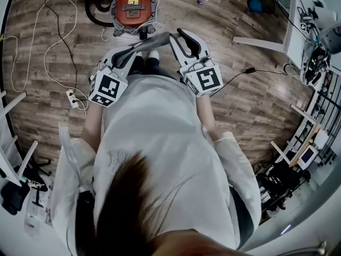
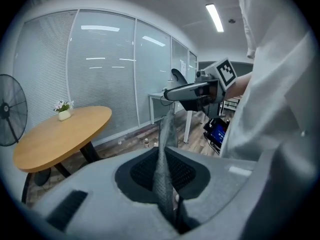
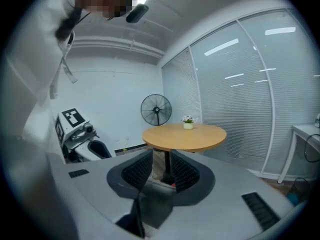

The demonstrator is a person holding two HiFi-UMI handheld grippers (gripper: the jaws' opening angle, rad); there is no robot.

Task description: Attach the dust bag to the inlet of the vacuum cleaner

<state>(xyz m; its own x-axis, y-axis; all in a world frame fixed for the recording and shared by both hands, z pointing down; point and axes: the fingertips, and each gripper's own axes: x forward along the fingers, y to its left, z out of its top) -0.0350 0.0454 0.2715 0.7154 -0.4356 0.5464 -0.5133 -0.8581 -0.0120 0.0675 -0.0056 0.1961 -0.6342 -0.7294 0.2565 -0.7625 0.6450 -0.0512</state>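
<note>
The red vacuum cleaner (image 1: 133, 7) stands on the wooden floor ahead of the person's feet. A grey cloth dust bag (image 1: 143, 45) stretches between both grippers above it. My left gripper (image 1: 129, 54) is shut on one end of the bag (image 2: 164, 169), which runs up as a taut strip to the right gripper (image 2: 172, 95). My right gripper (image 1: 171, 36) has its jaws parted. The bag's other end (image 3: 152, 204) lies low between them against the left jaw, and no pad presses on it. A bit of the red vacuum cleaner (image 3: 173, 185) shows through the gap.
A round wooden table (image 3: 184, 136) with a small flower pot and a standing fan (image 3: 156, 110) are in front. White cables (image 1: 53, 41) and a power strip (image 1: 74, 99) lie on the floor at left. A white desk (image 1: 298, 31) and shelves stand at right.
</note>
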